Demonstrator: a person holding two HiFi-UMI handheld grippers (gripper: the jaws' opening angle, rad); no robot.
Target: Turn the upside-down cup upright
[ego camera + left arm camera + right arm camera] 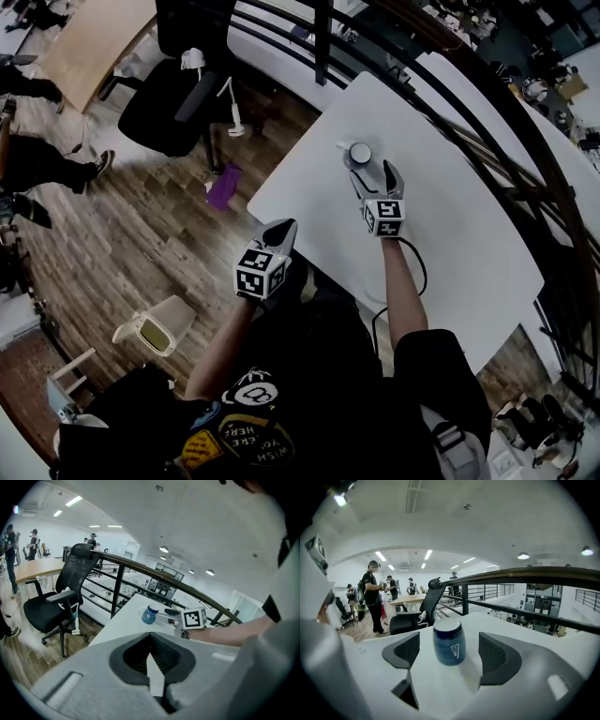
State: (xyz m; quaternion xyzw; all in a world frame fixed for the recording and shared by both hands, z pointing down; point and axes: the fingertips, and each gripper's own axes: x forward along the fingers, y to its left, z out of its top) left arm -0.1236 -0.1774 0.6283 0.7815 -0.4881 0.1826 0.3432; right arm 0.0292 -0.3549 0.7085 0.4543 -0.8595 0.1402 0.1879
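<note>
Right gripper view: the cup [449,644] stands untouched on the counter [490,622] between the right gripper's [449,654] parted jaws. The left gripper's [155,668] jaws meet, empty.

We had the left gripper [281,229] in close to our torso, jaws shut tight together, tip aimed at 1 o'clock in the head view and tilted downward. Its marker cube [261,270] faced up at us. The left forearm [220,347] was bare, entered from 7 o'clock, elbow bent. The right gripper [376,174] sat further out, at 2 o'clock from the left one. Its jaws were spread wide and it aimed at 12 o'clock, also angled down. The right forearm [401,291] was bare too, running up from 5 o'clock, nearly straight. In the left gripper view that arm reached in from 3 o'clock.
</note>
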